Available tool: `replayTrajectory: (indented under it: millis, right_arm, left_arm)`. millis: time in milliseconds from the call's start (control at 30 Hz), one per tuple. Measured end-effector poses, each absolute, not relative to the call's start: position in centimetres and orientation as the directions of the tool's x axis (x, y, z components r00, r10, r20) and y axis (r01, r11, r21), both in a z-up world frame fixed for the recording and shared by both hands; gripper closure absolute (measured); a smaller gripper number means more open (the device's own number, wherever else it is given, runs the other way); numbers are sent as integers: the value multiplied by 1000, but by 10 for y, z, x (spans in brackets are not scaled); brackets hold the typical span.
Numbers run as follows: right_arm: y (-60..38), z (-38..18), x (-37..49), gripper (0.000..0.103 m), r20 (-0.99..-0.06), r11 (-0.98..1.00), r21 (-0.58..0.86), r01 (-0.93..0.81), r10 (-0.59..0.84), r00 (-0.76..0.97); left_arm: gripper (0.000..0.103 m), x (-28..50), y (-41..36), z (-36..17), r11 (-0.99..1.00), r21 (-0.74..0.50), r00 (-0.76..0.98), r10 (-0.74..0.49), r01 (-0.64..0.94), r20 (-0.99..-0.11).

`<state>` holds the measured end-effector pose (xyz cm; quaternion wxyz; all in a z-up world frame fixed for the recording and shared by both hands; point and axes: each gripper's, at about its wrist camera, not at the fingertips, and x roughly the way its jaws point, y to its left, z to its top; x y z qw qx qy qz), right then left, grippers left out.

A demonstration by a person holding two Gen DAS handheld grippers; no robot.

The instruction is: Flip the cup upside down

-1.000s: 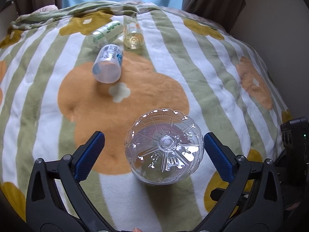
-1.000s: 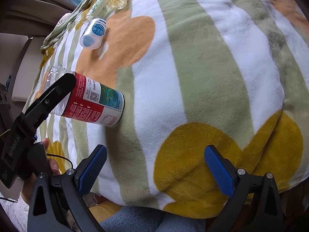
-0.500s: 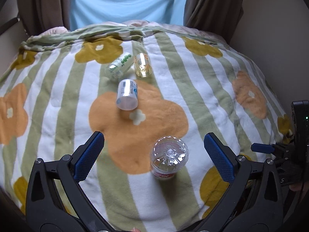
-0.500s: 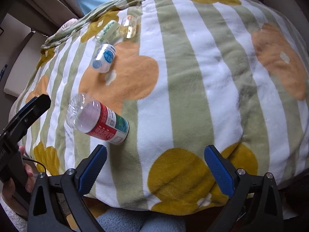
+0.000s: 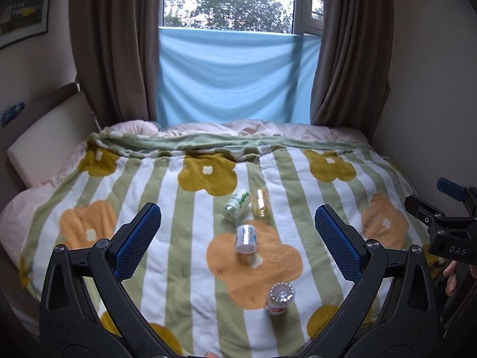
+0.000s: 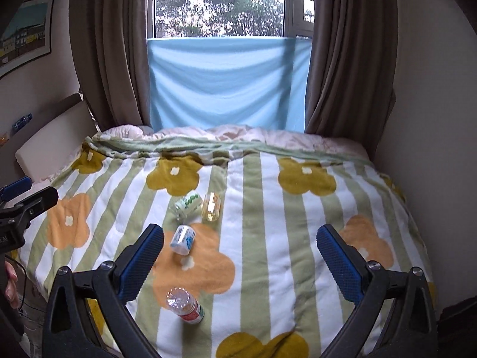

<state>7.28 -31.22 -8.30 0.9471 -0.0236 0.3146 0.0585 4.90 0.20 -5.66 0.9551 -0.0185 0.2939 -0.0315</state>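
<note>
Cup on the bed, base up; both tongs empty

Cup [image 5: 278,297] [image 6: 184,304], a clear cut-down bottle with a red label, stands on the bed's striped flower blanket [image 5: 190,256] [image 6: 268,238]. In the left wrist view it sits at about 5 o'clock from the middle of the picture, moulded base skyward, label end against the blanket. I read that as inverted, so the flip looks done, though a soft blanket is poor footing and it leans a little in the right view.

Left tongs [image 5: 235,238]: spread wide, nothing between the blue pads, held well back from the cup. Right tongs [image 6: 240,256]: the same, gaping and empty. My judgement is that both are held high and clear so the cup stands free.

Other items, none touched: white bottle with blue print [image 5: 246,238] [image 6: 182,239] lying at 12 o'clock from the cup; beyond it a green-dotted bottle [image 5: 236,203] [image 6: 188,204] and an amber jar [image 5: 259,202] [image 6: 212,207], side by side and lying down.

Hard to make out:
- Cup's open rim is hidden under it; I cannot confirm it sits flat.
- Label text too small.
- Near edge of the bed is masked by the tong frames.
- A hand [image 5: 451,277] shows only as fingertips at 3 o'clock.
</note>
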Motion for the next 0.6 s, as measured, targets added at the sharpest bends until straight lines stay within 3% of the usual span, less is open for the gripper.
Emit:
replayTrajectory:
  millis: [200, 600]
  right_arm:
    - [-304, -39, 51, 1, -465, 994, -46, -96, 64, 883]
    - [-311, -28, 30, 1, -374, 999, -20, -44, 33, 927]
  left_arm:
    - [0, 20, 13, -22, 997, -76, 893, -49, 17, -447]
    - [0, 14, 8, -25, 997, -71, 904, -59, 32, -423]
